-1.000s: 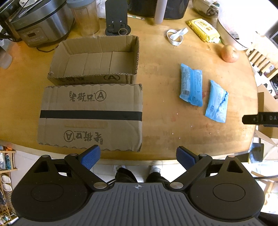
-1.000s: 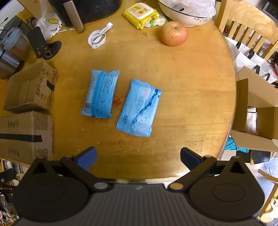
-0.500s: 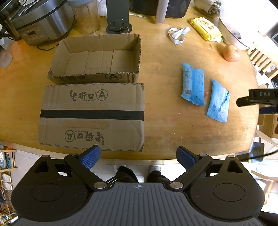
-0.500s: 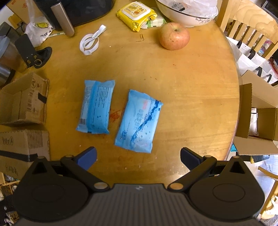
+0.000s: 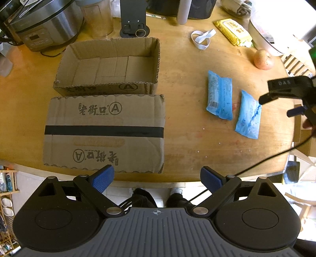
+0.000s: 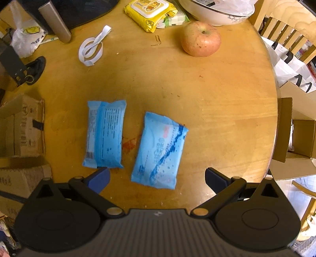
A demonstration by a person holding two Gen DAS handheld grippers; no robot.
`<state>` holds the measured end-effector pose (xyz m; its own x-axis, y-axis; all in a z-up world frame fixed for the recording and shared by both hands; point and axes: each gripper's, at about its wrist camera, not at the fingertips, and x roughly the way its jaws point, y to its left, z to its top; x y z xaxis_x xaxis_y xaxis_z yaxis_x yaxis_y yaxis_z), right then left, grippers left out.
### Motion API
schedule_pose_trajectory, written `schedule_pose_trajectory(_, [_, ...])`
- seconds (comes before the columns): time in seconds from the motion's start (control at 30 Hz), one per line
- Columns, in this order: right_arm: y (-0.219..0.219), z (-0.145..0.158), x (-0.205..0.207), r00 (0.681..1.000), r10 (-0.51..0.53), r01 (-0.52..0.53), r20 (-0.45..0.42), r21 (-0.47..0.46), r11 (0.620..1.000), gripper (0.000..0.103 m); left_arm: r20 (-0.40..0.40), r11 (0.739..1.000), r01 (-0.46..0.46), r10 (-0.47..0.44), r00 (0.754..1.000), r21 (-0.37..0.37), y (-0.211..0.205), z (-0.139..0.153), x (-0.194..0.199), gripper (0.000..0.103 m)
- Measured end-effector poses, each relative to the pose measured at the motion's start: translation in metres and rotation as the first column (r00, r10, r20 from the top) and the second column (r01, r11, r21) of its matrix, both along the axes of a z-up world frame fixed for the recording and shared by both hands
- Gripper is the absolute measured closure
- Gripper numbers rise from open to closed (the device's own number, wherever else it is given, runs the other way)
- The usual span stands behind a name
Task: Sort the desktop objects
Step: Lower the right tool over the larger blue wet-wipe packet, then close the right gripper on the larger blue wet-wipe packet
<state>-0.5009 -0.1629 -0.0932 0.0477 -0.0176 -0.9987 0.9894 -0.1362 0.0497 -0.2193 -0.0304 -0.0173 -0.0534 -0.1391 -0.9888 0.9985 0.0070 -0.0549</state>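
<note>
Your left camera is looking down from the counter's (image 5: 187, 154) 6 o'clock edge; your right is hovering nearer, both sharing the blue packets (image 5: 219, 96) (image 6: 104, 134).

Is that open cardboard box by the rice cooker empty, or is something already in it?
Empty. The left wrist view looks straight into the cardboard box and shows only its bare folded bottom flaps.

I see a wood table (image 5: 183, 110), varnished, slight sheen, scuffed and stained. Open box (image 5: 110, 67) and flat box (image 5: 104, 130) are matt corrugated cardboard with black tape. Two blue packs (image 6: 104, 134) (image 6: 160, 150) are glossy crinkled plastic film; the yellow pack (image 6: 152, 11) is the same. Cooker (image 5: 41, 21) is brushed metal. Apple (image 6: 200, 38) has smooth skin. Bowl (image 6: 215, 11) looks like glazed ceramic. My gripper fingers (image 5: 103, 179) have ribbed blue pads on matt black plastic.
</note>
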Motion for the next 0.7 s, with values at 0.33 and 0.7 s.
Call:
schedule_pose_trajectory(0.33, [-0.030, -0.013, 0.000, 0.999, -0.043, 0.043, 0.000, -0.005, 0.999, 0.000, -0.008, 1.000, -0.003, 0.003, 1.000, 0.003, -0.002, -0.001, 0.002, 0.007])
schedule_pose_trajectory(0.7, [-0.033, -0.026, 0.001, 0.996, -0.091, 0.091, -0.001, 0.006, 0.996, 0.000, -0.022, 1.000, -0.012, 0.012, 1.000, 0.011, -0.001, -0.003, 0.005, 0.007])
